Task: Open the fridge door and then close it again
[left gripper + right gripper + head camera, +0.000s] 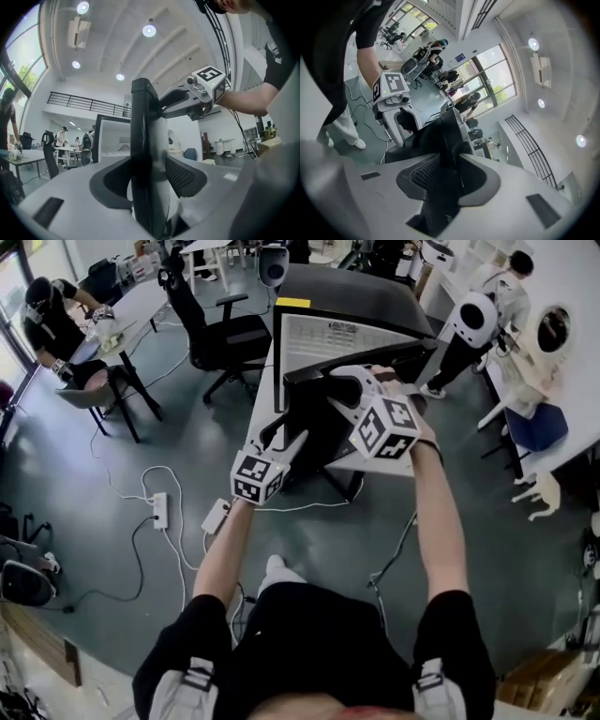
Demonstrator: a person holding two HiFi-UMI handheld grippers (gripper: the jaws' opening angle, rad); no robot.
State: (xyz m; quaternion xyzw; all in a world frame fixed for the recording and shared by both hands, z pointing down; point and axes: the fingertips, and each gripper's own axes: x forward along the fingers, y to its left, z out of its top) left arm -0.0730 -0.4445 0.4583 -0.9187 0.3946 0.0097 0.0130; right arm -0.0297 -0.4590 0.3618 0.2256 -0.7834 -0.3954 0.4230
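— Where is the fridge door?
— The fridge door [314,423] is swung out from the front of the small black-topped fridge [352,296]. The fridge sits on the white counter [265,395], straight ahead of the person.
— What has hold of it?
— The left hand-held gripper [147,180] straddles the door's black edge low down. Its jaws are wide, with a sliver of gap on one side, so it isn't clamped. The right hand-held gripper [449,161] sits higher, near the top edge, with narrower jaws pressed on the door.
— And around it?
— A black office chair [220,329] stands left of the fridge, and a power strip [159,510] lies on the grey floor.
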